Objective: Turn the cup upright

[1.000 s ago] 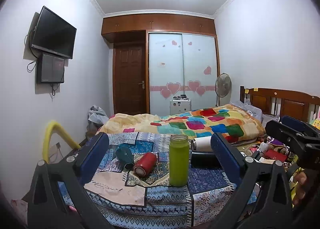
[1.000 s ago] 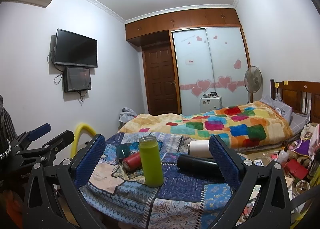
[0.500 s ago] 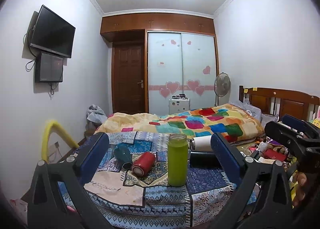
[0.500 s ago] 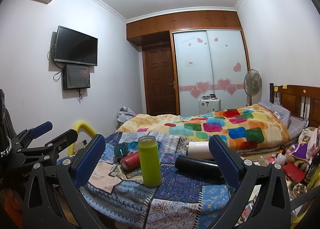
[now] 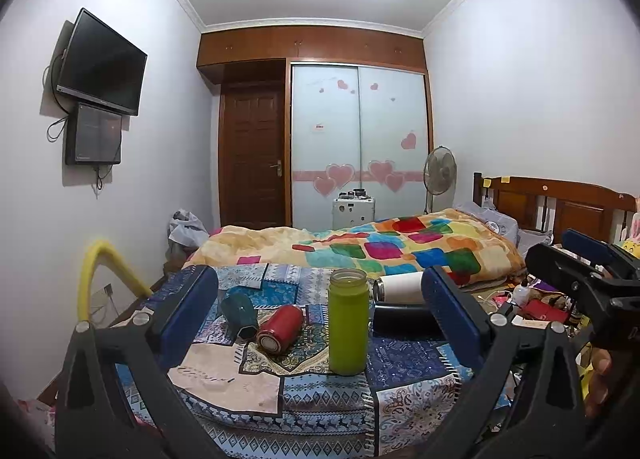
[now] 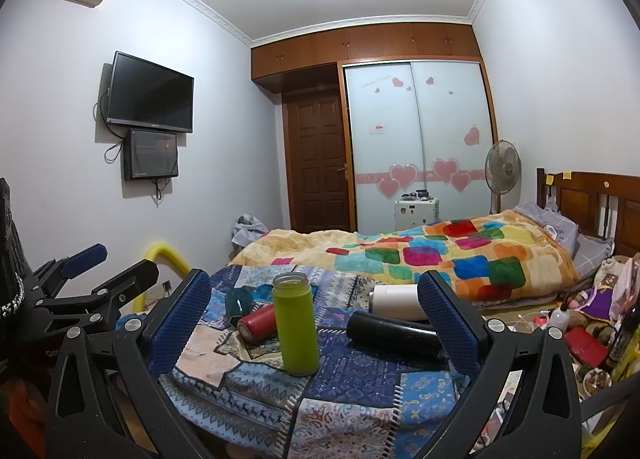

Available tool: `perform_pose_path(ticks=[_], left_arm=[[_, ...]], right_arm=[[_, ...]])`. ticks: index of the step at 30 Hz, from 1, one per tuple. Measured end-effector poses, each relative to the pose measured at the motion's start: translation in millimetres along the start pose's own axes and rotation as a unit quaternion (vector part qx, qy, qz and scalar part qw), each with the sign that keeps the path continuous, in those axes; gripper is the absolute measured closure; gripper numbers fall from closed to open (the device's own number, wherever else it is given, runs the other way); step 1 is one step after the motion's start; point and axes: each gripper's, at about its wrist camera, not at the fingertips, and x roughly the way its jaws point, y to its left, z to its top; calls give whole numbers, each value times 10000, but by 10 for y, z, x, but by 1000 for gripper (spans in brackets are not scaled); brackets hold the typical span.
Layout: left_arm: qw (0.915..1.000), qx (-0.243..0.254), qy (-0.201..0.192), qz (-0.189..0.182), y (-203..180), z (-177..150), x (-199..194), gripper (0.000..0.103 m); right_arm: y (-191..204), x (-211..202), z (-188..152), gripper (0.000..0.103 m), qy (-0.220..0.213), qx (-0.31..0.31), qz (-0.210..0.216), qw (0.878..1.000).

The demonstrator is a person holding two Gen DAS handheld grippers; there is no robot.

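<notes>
A green cup (image 5: 348, 323) stands upright on a patchwork-covered table (image 5: 304, 395); it also shows in the right wrist view (image 6: 295, 325). A red cup (image 5: 280, 327), a dark teal cup (image 5: 238, 313), a black cup (image 5: 404, 321) and a white cup (image 5: 398, 289) lie on their sides around it. My left gripper (image 5: 320, 323) is open and empty, held back from the table. My right gripper (image 6: 314, 325) is open and empty too, also held back; the black cup (image 6: 394, 333) lies ahead of its right finger.
A bed with a colourful blanket (image 5: 380, 247) lies behind the table. A yellow tube (image 5: 100, 271) arches at the left. Clutter (image 6: 592, 323) covers the floor at the right. The other gripper shows at each view's edge (image 5: 580, 275) (image 6: 88, 287).
Both grippers have drifted slightly; the views shift a little. The cups have not moved and both grippers stay open.
</notes>
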Motion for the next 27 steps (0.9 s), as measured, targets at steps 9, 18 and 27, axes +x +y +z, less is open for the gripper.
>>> perform_pose_path(ticks=[9,18,27], left_arm=[[10000,15,-21,-41,-14,0,5,0],[10000,5,11,-83,-11,3,11,0],[9999,4,82,-124,2,-13,18,0]], right_arm=[[-20,-21,25,0,-29,2,-22,10000],[-25,-30,42,0,-28,28,0,10000],[-22,-24,38,0,-36,35,1,10000]])
